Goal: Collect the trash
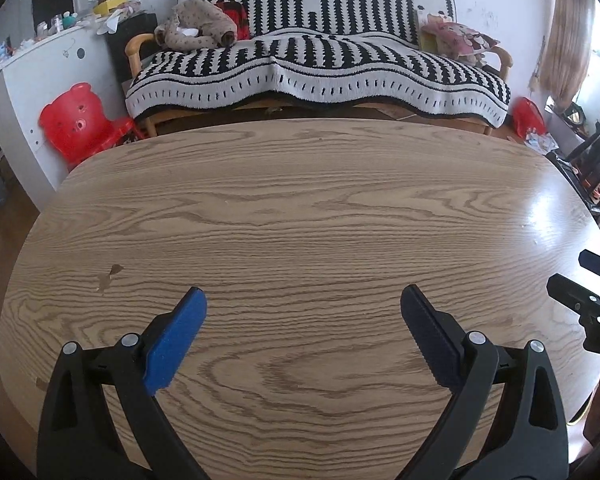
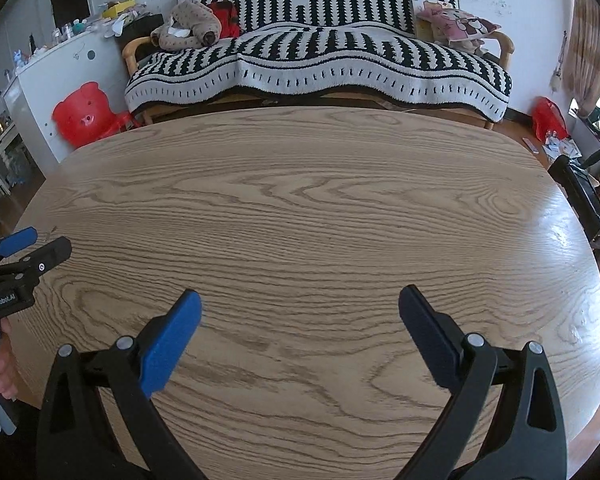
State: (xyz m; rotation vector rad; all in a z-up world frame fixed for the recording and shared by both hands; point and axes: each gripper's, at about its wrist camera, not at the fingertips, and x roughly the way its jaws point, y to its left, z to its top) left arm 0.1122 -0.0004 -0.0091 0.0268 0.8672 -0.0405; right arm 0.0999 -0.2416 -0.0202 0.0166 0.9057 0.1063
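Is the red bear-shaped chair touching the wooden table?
Cannot tell. In the left wrist view the red bear chair sits behind the table edge, which hides its lower part; the right wrist view shows the same overlap.

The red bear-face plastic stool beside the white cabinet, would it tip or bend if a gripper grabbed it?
The red bear-face plastic stool already lies tilted on its side, so it would probably shift easily. Moulded plastic suggests stiff and light. Its glossy surface may slip between the blue pads. Both grippers hang open over the wooden table.
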